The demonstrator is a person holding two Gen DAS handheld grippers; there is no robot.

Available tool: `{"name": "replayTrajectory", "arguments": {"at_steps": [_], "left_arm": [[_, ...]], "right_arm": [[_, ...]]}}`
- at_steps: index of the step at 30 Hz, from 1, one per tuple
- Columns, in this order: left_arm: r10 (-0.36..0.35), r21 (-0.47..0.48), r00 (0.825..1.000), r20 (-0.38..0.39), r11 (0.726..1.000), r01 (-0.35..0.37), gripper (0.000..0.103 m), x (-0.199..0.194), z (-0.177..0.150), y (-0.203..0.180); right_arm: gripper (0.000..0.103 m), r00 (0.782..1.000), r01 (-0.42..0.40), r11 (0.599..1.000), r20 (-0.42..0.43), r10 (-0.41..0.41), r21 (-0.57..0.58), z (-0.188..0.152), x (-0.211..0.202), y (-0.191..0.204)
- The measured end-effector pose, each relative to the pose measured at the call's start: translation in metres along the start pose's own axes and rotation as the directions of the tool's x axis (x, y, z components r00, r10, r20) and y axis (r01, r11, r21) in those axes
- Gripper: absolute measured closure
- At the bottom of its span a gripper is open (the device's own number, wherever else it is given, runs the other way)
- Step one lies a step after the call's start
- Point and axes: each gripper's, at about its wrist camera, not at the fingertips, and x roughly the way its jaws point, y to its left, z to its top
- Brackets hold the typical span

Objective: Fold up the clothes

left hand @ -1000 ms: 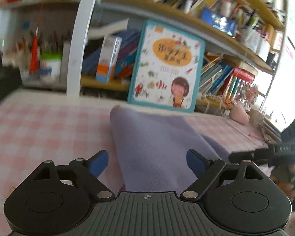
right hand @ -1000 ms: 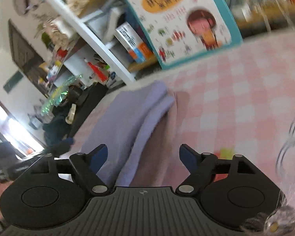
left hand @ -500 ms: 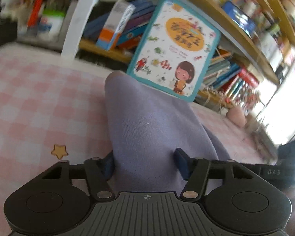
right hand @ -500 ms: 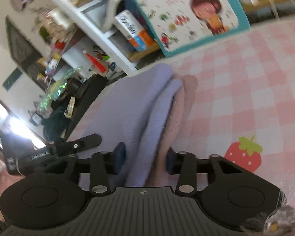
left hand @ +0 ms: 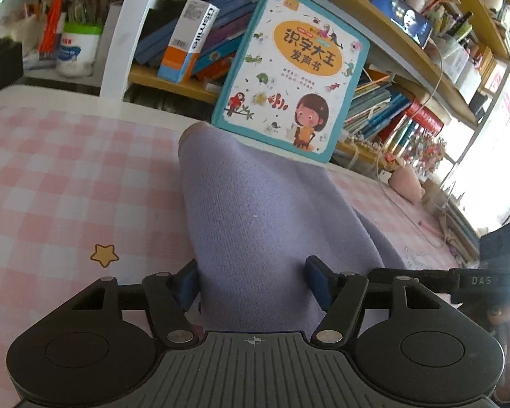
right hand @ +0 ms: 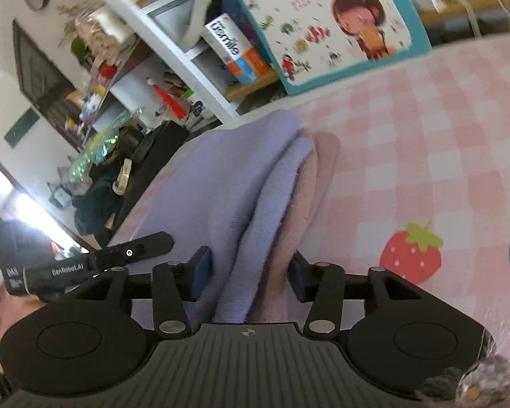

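both the left gripper (left hand: 253, 280) and right gripper (right hand: 248, 273), wide apart a second ago, are now closed onto the near edge of the folded lavender knit garment (left hand: 255, 210), laid on the pink checked tablecloth (left hand: 68, 183) before the teal picture book (left hand: 290, 74). a further fold or lift is judged imminent.

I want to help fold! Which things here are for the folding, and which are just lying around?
For the folding:
purple sweater
left tool
right tool

Just lying around:
picture book
orange and white box
pink checked tablecloth
bookshelf
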Motion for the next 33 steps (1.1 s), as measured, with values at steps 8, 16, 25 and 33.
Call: {"name": "replayTrajectory", "arguments": {"at_steps": [8, 16, 25, 33], "left_arm": [[-0.037, -0.098, 0.998, 0.059, 0.994, 0.043, 0.046, 0.002, -0.012, 0.007], [-0.046, -0.057, 0.992, 0.119, 0.997, 0.053, 0.05, -0.007, 0.004, 0.001], [-0.055, -0.032, 0.989, 0.135, 0.998, 0.06, 0.05, 0.021, 0.06, 0.013], [-0.042, -0.07, 0.987, 0.155, 0.996, 0.053, 0.05, 0.06, 0.074, 0.044]], "right_arm": [[0.07, 0.999, 0.016, 0.999, 0.053, -0.013, -0.047, -0.003, 0.001, 0.012], [0.074, 0.984, 0.102, 0.971, 0.165, -0.066, -0.217, -0.005, -0.003, 0.045], [0.074, 0.962, 0.128, 0.967, 0.264, -0.067, -0.219, 0.041, 0.016, 0.046], [0.074, 0.962, 0.151, 0.967, 0.257, -0.095, -0.205, 0.076, 0.06, 0.028]]}}
